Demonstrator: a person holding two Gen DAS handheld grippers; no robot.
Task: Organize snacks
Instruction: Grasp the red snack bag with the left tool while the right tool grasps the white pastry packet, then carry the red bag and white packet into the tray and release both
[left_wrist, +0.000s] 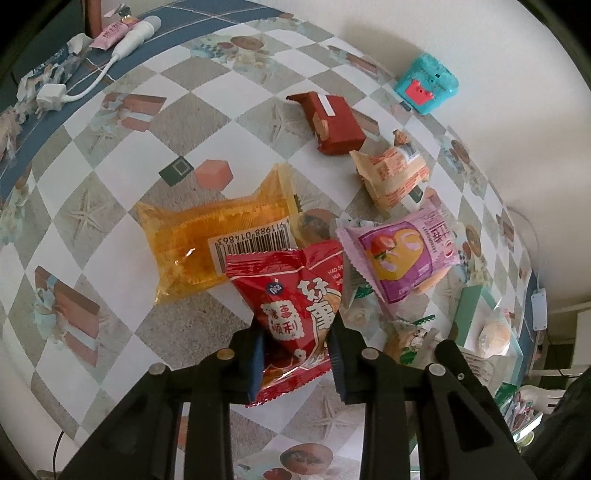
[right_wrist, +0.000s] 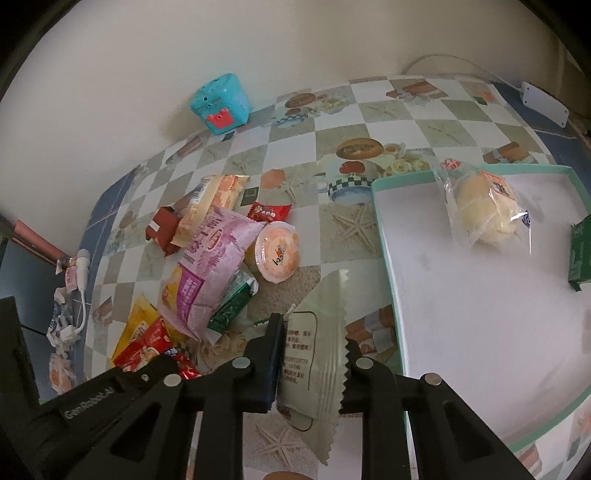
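Snack packets lie heaped on the checkered, picture-printed tablecloth (left_wrist: 110, 177), and both hand-held grippers have one clamped. Seen from the left wrist, the translucent orange wrapper with a barcode (left_wrist: 207, 236) lies ahead and to the left of the left gripper (left_wrist: 297, 354), whose two fingers pinch the glossy red foil packet with white characters (left_wrist: 299, 314) by its lower half; ahead and to the right rests the pink strawberry-printed pouch (left_wrist: 402, 251), with a dark red box-shaped pack (left_wrist: 332, 122) and a pale orange-printed wrapper (left_wrist: 391, 173) farther ahead. From the right wrist, the same pile sits ahead-left of the right gripper (right_wrist: 314, 369), which grips the pale grey-green sachet with zigzag edges (right_wrist: 317, 350). Just to its right stands the white tray with a mint-green rim (right_wrist: 391, 266), holding a clear-bagged round bun (right_wrist: 484, 206) and a dark green packet (right_wrist: 581, 254).
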